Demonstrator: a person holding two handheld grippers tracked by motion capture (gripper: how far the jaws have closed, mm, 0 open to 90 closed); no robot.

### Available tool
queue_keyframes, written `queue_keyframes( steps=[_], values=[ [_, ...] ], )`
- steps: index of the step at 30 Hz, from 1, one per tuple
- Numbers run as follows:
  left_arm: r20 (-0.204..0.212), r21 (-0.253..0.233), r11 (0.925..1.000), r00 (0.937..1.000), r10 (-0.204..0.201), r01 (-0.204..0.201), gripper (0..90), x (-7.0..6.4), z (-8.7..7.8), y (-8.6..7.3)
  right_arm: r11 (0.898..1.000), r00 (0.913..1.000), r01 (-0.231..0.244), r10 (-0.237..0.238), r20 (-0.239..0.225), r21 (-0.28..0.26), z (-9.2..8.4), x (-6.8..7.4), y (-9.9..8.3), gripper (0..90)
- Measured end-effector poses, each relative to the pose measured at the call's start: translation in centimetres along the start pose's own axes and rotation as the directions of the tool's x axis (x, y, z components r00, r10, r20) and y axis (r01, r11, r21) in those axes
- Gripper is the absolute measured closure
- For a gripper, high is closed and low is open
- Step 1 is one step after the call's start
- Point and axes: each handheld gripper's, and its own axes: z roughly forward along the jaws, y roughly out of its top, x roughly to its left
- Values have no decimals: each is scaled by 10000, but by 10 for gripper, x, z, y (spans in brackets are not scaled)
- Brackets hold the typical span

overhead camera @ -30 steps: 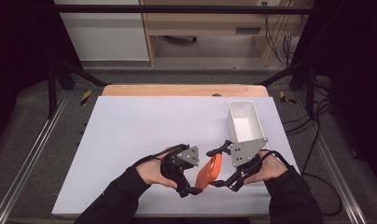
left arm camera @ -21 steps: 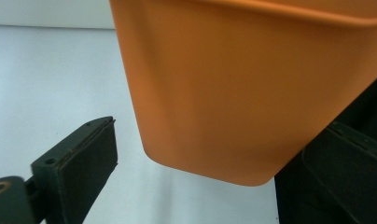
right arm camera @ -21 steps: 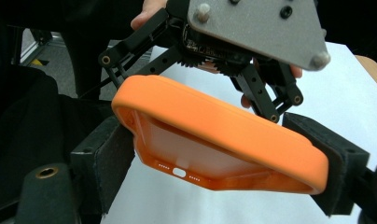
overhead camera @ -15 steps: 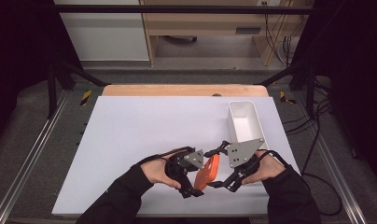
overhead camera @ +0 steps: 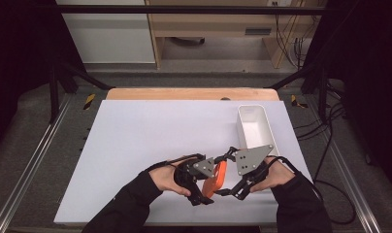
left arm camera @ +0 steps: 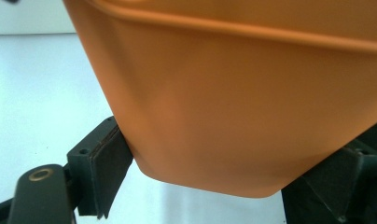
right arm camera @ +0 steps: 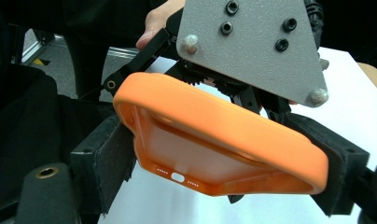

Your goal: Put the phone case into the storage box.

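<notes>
Orange silicone, soft and rimmed: the phone case (right arm camera: 214, 140) hangs in the air between both grippers, just above the near right part of the white table (overhead camera: 150, 141), with the white tray (overhead camera: 254, 128) a little farther off on the right. The right gripper (right arm camera: 224, 163) is clamped on it, one pad against each long edge near the end with the port cut-outs, so the case sits tilted across its jaws. The left gripper (left arm camera: 214, 182) comes in from the other side; its jaws have just been closing with the case between them, and in the left gripper view the left pad touches the case's rounded corner, while the other pad is too shadowed to say whether it presses (so a firm second grip isn't there yet).

To do this handover or two-handed hold well, I judge the left jaws should settle squarely on the rim rather than on the curved corner, where soft silicone tends to squirm out. Keeping the right grip steady until both left pads bite would stop the case from twisting or dropping to the table.
</notes>
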Motion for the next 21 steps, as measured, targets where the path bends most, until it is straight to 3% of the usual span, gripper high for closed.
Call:
queue_keyframes(
  steps=[6, 11, 17, 21],
  values=[
    [-329, 72, 10000, 9994, 62, -59, 155, 0, 0, -2, 9999, 9999, 20, -22, 133, 136, 1, -1, -1, 176],
    [-592, -247, 9997, 9982, -47, 32, 158, 2, -2, -6, 9999, 9994, -63, 60, 339, 115, 3, -2, -2, 145],
    [-867, -499, 9986, 9960, -214, 171, 160, 4, -7, -10, 9981, 9968, -609, 610, 526, -20, 3, -3, -1, 63],
    [-1059, -636, 9976, 9938, -339, 272, 160, 5, -9, -15, 9961, 9916, -865, 880, 943, -198, 1, -3, -1, 30]
  ],
)
